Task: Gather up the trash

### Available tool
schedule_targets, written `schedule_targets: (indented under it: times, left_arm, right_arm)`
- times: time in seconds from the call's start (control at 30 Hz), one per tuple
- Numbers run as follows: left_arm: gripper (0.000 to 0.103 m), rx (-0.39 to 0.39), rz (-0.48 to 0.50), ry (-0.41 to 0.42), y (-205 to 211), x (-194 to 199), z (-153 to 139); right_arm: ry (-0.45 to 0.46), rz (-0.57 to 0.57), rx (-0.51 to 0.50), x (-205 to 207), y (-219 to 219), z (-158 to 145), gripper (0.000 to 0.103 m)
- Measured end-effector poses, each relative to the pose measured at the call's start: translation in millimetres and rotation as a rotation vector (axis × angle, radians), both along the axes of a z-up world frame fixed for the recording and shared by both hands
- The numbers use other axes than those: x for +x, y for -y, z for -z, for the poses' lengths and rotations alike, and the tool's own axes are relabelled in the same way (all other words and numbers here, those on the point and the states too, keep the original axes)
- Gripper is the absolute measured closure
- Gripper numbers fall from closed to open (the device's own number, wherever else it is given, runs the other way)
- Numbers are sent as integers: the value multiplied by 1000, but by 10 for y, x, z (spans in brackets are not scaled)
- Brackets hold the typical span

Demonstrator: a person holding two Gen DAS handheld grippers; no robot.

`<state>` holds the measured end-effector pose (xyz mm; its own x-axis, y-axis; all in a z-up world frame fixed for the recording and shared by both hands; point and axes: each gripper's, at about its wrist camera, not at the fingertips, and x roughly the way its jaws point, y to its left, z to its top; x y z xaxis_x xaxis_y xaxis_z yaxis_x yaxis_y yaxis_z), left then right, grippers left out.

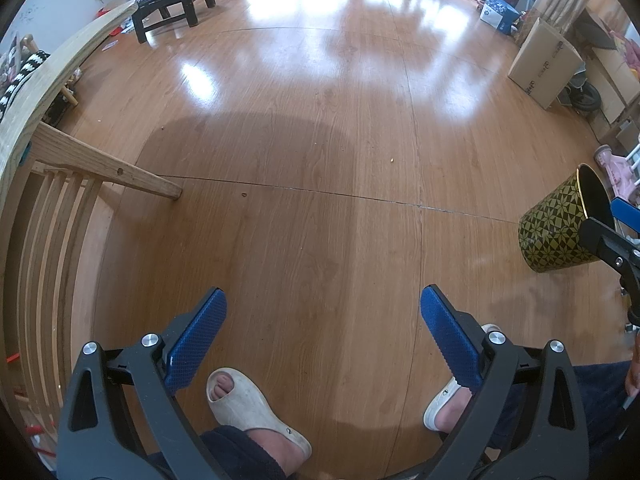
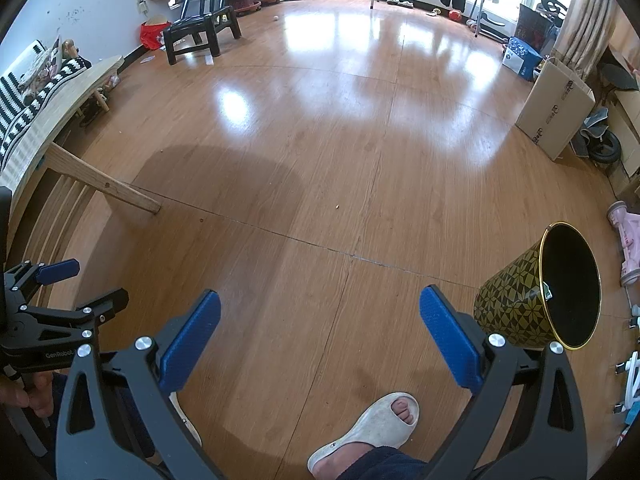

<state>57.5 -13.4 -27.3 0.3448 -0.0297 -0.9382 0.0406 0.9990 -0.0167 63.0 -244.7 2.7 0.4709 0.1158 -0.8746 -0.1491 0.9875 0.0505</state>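
The left gripper (image 1: 323,336) hangs over bare wooden floor (image 1: 320,160) with its jaws wide apart and nothing between the blue pads (image 1: 196,344). Below it stand the person's two feet, each in a pale open-toed slipper (image 1: 256,412), with dark trouser cuffs at the near edge. The right gripper (image 2: 320,338) is held the same way, jaws spread and empty, over the same floor, with one slipper (image 2: 368,428) showing near its right finger. Each gripper shows at the edge of the other's view: the left one at the near left of the right wrist view, a hand (image 2: 24,394) wrapped around its handle.

Just to the right of the right gripper stands the trash bin (image 2: 536,300), a black and gold patterned tub with a gold rim, its dark opening tilted toward the camera; a small scrap seems to lie just inside the rim, too small to identify. In the left wrist view the same bin (image 1: 556,232) sits at the right, partly behind the other gripper.

A tiny pale crumb (image 2: 338,207) lies on the floor farther out, well apart from both grippers and the bin. To the left is a slatted wooden bench (image 1: 60,184) with a black and white patterned cushion (image 2: 24,108). Far left stands a dark stool (image 2: 200,34); far right, a cardboard box (image 2: 556,112) and a pink toy (image 2: 628,240).
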Motion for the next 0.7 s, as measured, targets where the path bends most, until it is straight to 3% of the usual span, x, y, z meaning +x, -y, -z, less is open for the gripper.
schedule_targets:
  times: [0.7]
  left_arm:
    - [8,1,-1,1,3,-1,0]
  right_arm:
    - [2,-1,0,-14,1,10,7]
